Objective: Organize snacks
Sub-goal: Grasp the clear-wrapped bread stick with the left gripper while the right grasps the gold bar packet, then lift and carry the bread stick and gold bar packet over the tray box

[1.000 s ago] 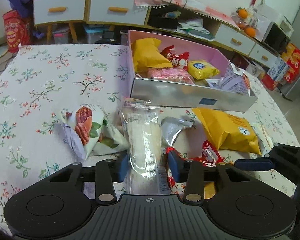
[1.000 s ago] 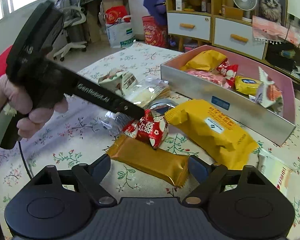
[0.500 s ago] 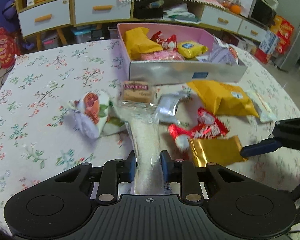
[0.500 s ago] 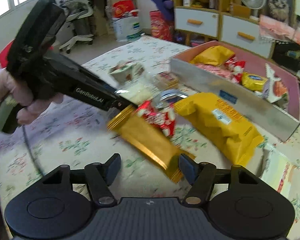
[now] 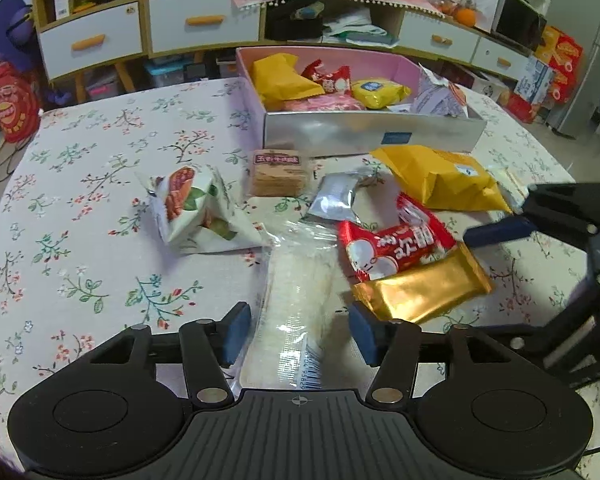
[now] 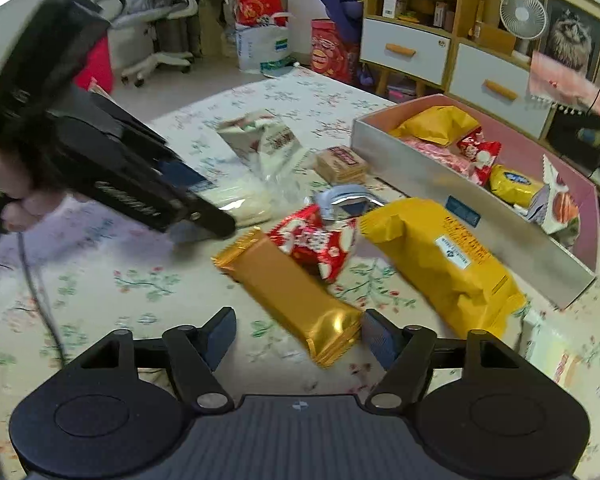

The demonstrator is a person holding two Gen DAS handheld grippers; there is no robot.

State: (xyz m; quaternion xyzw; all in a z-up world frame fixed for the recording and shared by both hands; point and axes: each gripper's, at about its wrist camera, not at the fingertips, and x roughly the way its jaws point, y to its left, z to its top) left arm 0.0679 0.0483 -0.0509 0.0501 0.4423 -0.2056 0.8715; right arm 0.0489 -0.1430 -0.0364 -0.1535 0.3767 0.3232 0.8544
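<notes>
My left gripper (image 5: 300, 332) is opening around a clear packet of white crackers (image 5: 296, 304) that lies on the floral tablecloth. Its pads stand off the wrapper on both sides. My right gripper (image 6: 298, 338) is also opening, and the near end of a gold bar (image 6: 292, 284) lies between its fingers, close to the right pad and not pressed. A red packet (image 6: 316, 240) rests on the bar's far end. Behind it is the pink-lined silver box (image 6: 460, 200), holding several snacks. The left gripper (image 6: 204, 220) shows in the right wrist view, held by a hand.
Loose on the table are a large yellow bag (image 5: 440, 180), a silver packet (image 5: 336, 196), a brown biscuit pack (image 5: 278, 172) and a white-and-green packet (image 5: 192, 208). A flat white packet (image 6: 552, 356) lies near the right edge. Drawers and shelves stand behind the table.
The left gripper pinched the clear packet half a second ago and has since spread off it. The gold bar swung from crosswise to diagonal, its end now between the right fingers.
</notes>
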